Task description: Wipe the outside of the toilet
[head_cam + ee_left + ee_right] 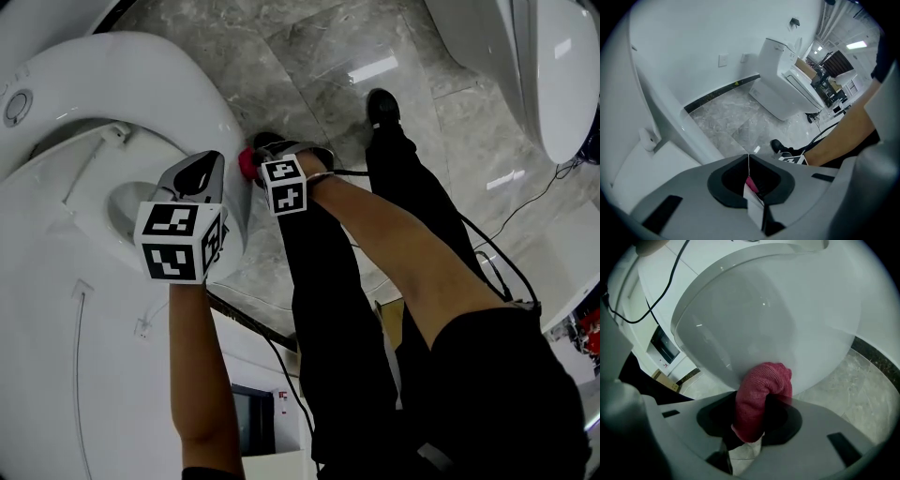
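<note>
Clamping a red cloth (pixel 764 380) between the jaws of the right tool (pixel 752 420) and pressing its folded end against the curved outer wall of the toilet (pixel 764 319), low on the front of the bowl. Holding the left tool (pixel 749 158) with jaws together and nothing gripped, above the bowl's front rim; contact with the rim not determinable. Standing on the grey marble floor (pixel 309 56) just beside the bowl. Noting a second toilet (pixel 783 89) against the far wall.
</note>
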A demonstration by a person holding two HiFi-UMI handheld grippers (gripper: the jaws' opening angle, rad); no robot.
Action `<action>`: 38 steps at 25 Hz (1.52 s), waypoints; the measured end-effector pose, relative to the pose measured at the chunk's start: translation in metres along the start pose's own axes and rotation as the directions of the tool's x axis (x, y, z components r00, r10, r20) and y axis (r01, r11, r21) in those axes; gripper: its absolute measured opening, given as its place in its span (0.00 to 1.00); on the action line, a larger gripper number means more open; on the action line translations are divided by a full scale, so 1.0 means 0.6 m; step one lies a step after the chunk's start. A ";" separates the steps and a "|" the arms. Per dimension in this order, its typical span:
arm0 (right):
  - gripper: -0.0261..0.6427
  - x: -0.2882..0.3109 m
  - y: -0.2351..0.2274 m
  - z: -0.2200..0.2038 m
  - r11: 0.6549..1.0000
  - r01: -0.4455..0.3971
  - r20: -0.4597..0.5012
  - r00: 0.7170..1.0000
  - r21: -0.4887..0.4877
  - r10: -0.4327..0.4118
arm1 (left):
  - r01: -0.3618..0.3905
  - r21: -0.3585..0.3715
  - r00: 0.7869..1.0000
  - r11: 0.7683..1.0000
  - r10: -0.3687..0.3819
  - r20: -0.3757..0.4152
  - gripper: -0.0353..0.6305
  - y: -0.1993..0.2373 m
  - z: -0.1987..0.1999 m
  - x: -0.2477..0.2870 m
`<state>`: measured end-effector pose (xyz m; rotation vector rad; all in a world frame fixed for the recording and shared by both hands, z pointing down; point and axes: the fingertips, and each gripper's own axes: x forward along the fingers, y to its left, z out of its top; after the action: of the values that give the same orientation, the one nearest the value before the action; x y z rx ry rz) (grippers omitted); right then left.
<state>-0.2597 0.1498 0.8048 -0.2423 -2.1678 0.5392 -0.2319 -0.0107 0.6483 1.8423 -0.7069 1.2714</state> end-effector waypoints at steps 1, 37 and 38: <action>0.27 0.004 0.015 -0.002 1.000 -0.016 0.004 1.000 0.005 0.016 | -0.005 -0.004 1.000 1.000 0.005 -0.005 0.09 -0.001 -0.007 0.001; 0.28 -0.105 -0.475 0.152 0.957 0.262 0.085 0.964 -0.125 -0.253 | -0.044 -0.030 0.999 0.999 0.043 -0.010 0.09 0.051 0.076 0.030; 0.28 -0.096 -0.476 0.155 0.953 0.261 0.074 0.965 -0.153 -0.252 | -0.041 -0.030 0.999 0.999 0.041 -0.008 0.09 0.051 0.073 0.030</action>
<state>-0.2933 -0.1514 0.8461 -0.0307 -2.2546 0.2243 -0.2276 -0.0646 0.6649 1.8065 -0.7598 1.2860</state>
